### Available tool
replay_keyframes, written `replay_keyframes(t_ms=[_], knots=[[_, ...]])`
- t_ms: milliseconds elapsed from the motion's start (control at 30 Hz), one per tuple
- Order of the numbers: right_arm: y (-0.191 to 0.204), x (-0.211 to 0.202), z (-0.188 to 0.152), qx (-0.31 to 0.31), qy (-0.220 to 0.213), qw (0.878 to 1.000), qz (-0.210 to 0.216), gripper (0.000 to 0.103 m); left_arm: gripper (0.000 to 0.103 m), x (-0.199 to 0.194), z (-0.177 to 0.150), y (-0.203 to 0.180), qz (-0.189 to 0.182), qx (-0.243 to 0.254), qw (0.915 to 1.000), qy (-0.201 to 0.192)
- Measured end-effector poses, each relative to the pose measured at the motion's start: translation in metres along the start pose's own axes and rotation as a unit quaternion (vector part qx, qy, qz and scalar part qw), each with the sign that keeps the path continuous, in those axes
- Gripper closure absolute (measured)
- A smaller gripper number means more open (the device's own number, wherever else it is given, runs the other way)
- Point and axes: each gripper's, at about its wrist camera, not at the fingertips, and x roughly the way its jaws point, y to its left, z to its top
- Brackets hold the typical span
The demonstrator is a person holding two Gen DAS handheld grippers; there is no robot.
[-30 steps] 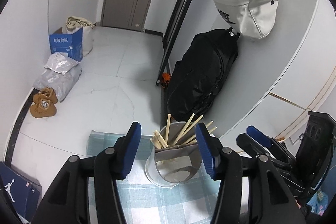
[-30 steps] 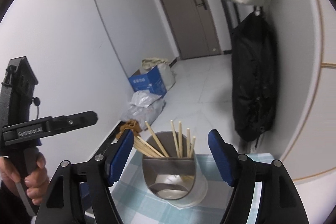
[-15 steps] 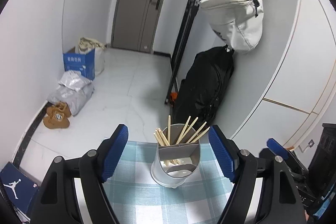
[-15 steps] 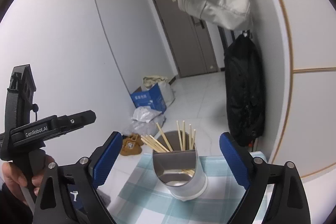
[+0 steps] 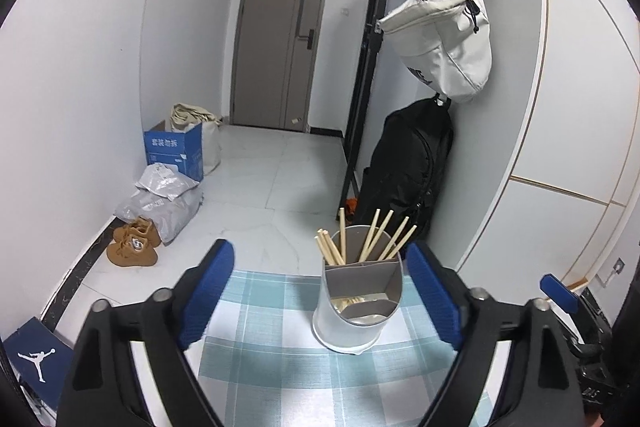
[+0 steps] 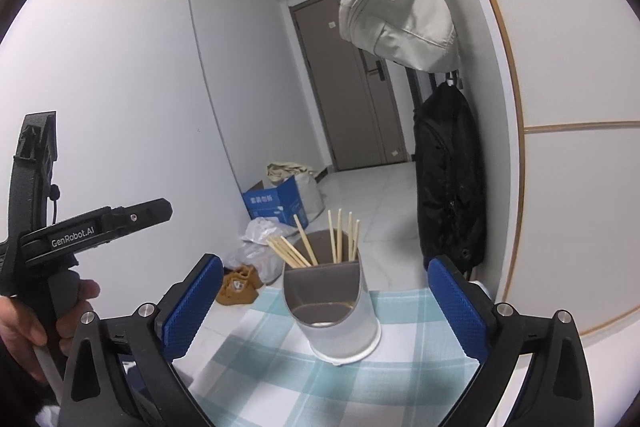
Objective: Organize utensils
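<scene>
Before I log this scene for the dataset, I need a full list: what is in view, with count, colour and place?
utensil holder: one, grey and white, upright on the cloth
chopsticks: several, pale wood, standing in the holder's rear compartments
tablecloth: one, teal and white check, under the holder
cardboard box: one, blue, on the floor by the left wall
plastic bags: a grey pile, in front of the box
shoes: a pair, tan, beside the bags
shoulder bag: one, off-white, hanging on the right wall
backpack: one, black, below it
door: one, grey-brown, at the far end
left gripper: blue fingers, open
right gripper: blue fingers, open
hand: one, holding the left gripper's handle
</scene>
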Motion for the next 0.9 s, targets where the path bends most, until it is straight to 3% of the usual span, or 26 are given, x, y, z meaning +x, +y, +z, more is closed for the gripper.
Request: replay_keyframes(t_ms=[567,900], knots=[[0.000,0.006,-0.048,-0.025,0.009,1.000,-0.011,0.000,0.016,0.022,-0.059,0.003,0.038,0.013,0.9992,-0.009],[0.003,0.009,-0.058,-0.033,0.013,0.999,-0.010,0.000,0.016,0.024,-0.064,0.010,0.049,0.010,0.9987,-0.006]])
